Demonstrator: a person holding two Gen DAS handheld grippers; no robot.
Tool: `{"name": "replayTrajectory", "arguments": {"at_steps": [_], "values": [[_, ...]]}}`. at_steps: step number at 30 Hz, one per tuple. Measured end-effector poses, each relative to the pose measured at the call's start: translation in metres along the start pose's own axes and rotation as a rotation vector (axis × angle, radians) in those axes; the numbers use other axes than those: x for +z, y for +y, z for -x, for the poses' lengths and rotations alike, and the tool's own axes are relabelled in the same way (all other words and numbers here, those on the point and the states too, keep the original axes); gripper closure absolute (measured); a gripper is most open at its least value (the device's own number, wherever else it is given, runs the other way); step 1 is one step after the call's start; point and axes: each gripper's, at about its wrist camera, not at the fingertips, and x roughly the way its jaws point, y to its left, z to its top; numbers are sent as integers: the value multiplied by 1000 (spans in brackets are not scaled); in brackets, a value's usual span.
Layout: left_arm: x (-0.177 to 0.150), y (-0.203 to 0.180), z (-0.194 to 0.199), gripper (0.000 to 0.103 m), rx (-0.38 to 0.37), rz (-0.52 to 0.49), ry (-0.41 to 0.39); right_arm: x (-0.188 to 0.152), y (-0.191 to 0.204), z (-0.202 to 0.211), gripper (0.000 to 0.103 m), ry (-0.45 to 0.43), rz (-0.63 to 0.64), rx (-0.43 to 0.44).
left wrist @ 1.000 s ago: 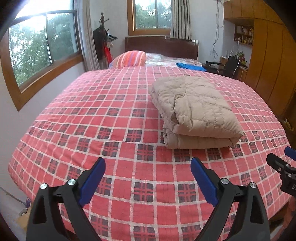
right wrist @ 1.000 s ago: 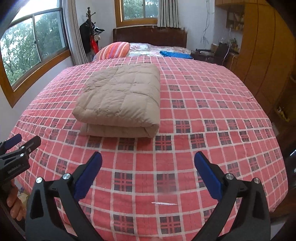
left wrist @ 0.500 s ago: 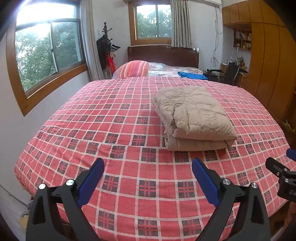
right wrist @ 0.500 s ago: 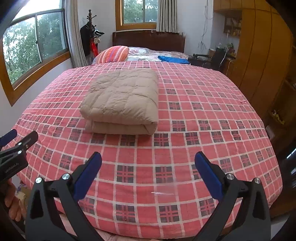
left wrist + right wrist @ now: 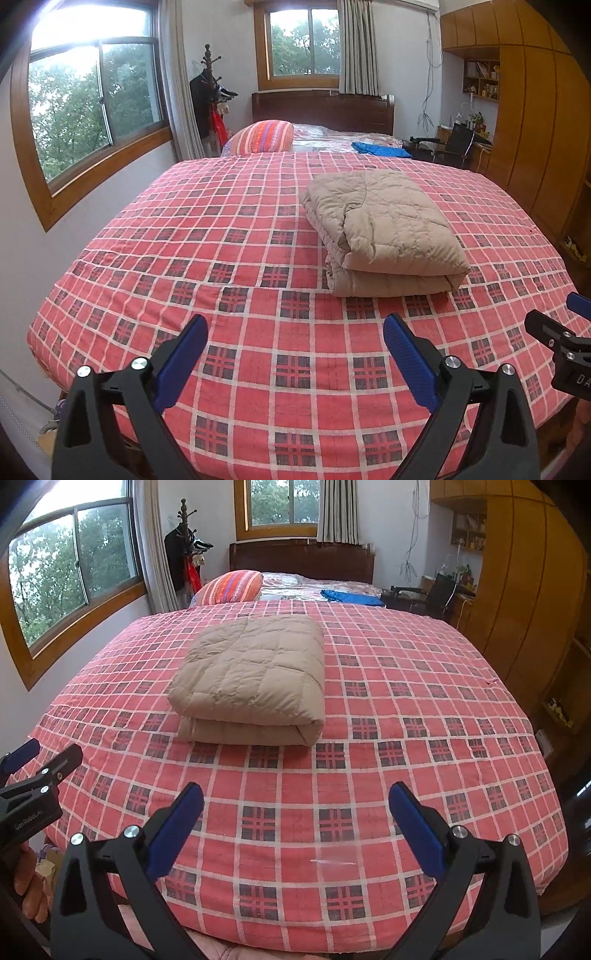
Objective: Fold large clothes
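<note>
- Bed: covered by a red checked sheet; fills most of both views
- Quilted coat: beige, folded into a thick rectangular stack; lies flat on the sheet near the middle of the bed, well apart from both grippers
- Pillow: striped; at the far end by the headboard
- Blue cloth: beside the pillow, far end
- Left gripper: jaws spread wide, empty; above the near edge of the bed
- Right gripper: jaws spread wide, empty; same near edge
</note>
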Motion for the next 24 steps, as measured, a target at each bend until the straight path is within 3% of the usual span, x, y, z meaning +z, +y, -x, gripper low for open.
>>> {"name": "replayTrajectory", "arguments": {"at_steps": [24], "values": [[-2, -1, -4, 7, -2, -4, 12, 1, -5, -8, 3, 21, -30, 29]]}}
